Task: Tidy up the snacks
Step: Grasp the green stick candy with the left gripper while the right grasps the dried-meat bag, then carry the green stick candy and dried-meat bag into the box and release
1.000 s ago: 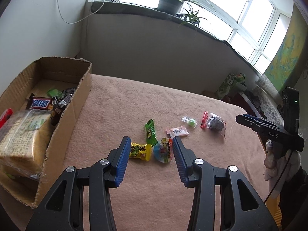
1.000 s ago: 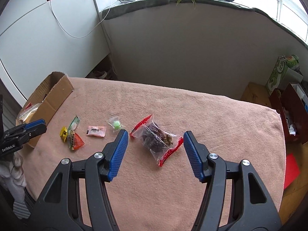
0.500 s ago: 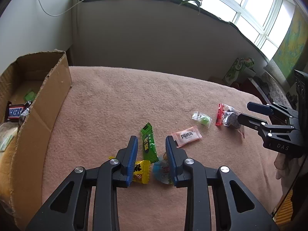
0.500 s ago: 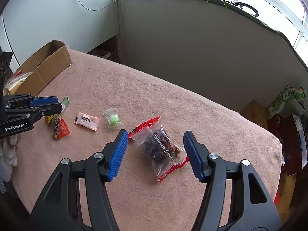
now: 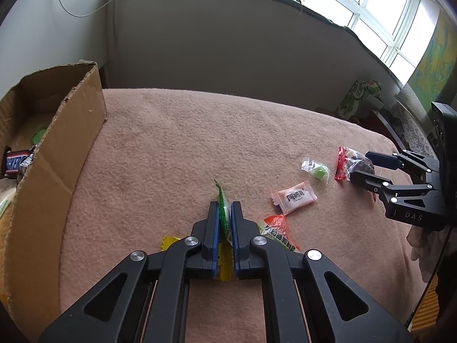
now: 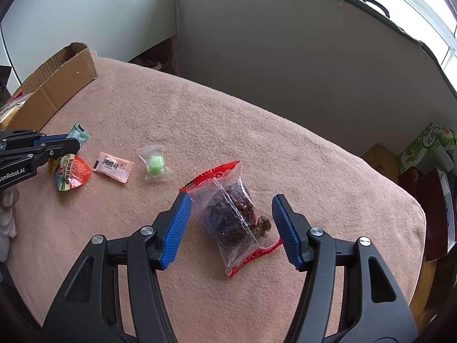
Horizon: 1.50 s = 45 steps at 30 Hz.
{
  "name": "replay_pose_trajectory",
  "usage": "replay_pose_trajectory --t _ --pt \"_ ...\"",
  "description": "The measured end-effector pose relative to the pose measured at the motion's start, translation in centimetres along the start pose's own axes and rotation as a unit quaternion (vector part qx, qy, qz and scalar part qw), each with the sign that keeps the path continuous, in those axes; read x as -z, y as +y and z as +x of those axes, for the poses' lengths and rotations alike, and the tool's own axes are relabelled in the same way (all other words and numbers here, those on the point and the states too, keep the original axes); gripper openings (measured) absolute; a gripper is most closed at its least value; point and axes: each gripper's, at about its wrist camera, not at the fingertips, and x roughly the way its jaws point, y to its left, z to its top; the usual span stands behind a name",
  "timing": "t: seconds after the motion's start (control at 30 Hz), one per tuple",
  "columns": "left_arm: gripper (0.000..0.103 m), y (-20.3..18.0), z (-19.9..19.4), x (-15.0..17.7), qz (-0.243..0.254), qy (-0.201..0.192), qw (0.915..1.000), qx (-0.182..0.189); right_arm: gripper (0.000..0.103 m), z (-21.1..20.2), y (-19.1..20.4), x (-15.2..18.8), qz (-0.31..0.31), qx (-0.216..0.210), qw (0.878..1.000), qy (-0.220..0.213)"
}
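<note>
My left gripper [image 5: 224,208] is shut on a thin green snack packet [image 5: 220,193], which stands on edge between the pads on the pink cloth. From the right wrist view the left gripper [image 6: 58,144] shows at the left with the green packet [image 6: 78,133] sticking out past its tips. My right gripper [image 6: 231,198] is open, its fingers on either side of a clear red-edged bag of dark dried fruit [image 6: 234,214] and not touching it. A yellow packet [image 5: 171,241] lies under the left fingers. The cardboard box [image 5: 65,131] at the left holds a Snickers bar [image 5: 15,163].
Loose on the cloth lie an orange-red packet [image 6: 72,171], a pink candy [image 6: 112,165] and a green candy in clear wrap [image 6: 155,164]. The table's right edge drops to cartons on the floor [image 6: 425,145]. A wall and a windowsill with plants stand behind.
The left gripper came down and shut on the green packet, tipping it on edge. The right gripper sank closer over the red-edged bag and rolled a little, still open.
</note>
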Motion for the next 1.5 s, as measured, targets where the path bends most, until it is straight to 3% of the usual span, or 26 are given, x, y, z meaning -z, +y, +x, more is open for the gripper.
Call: replay_pose_trajectory --t 0.17,0.3,0.97,1.5 --pt "0.005 -0.3 -0.4 0.1 0.005 -0.004 1.0 0.002 0.042 -0.5 -0.1 0.7 0.001 -0.003 1.0 0.0" --pt "0.005 -0.7 -0.6 0.1 0.006 -0.007 1.0 0.003 0.04 -0.9 -0.4 1.3 0.012 -0.01 1.0 -0.003" --pt "0.005 -2.1 -6.1 0.2 0.008 -0.064 0.9975 0.029 0.039 -9.2 0.8 2.5 0.041 -0.015 0.996 -0.082" --pt "0.005 3.9 -12.8 1.1 -0.032 -0.124 0.9918 0.004 0.039 -12.2 8.7 -3.6 0.007 -0.064 0.989 -0.132"
